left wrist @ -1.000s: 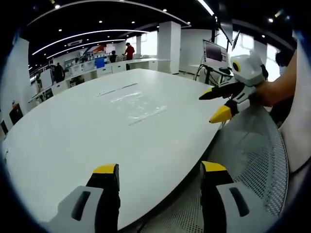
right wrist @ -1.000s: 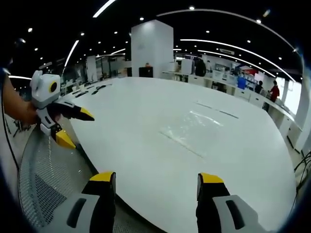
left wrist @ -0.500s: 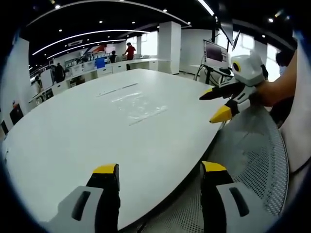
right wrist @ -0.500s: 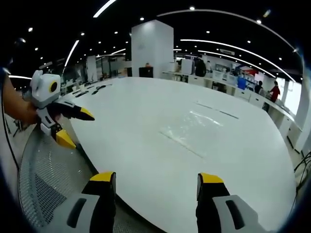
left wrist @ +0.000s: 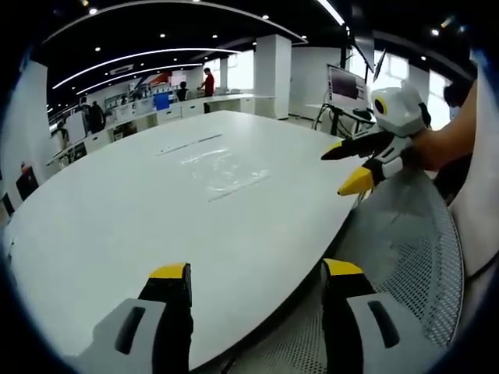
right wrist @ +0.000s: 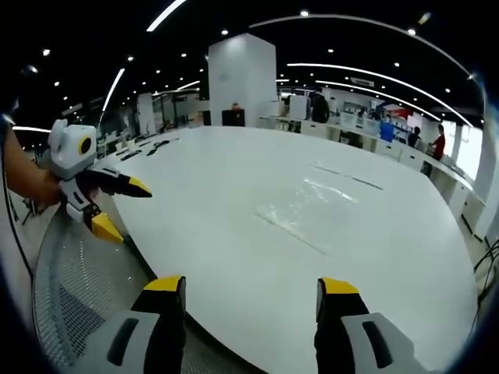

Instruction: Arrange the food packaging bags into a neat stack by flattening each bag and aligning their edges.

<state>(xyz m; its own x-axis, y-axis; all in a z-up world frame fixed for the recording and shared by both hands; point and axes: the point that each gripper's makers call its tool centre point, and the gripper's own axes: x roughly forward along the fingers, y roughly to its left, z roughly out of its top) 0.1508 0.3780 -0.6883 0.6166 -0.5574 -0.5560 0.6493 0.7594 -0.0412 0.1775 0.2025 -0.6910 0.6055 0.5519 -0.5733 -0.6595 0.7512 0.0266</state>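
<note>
At frame centre, clear glossy plastic bags (left wrist: 222, 169) are lying on the smooth matt white bench (left wrist: 140, 226), catching ceiling light.

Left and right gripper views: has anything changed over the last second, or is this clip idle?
Nearly idle. The left gripper has drifted slightly lower in the right gripper view, which may be camera motion. Nothing was grasped or released. Both grippers stay open at the table's near edge; the clear bags lie untouched mid-table. The right gripper holds position.
</note>
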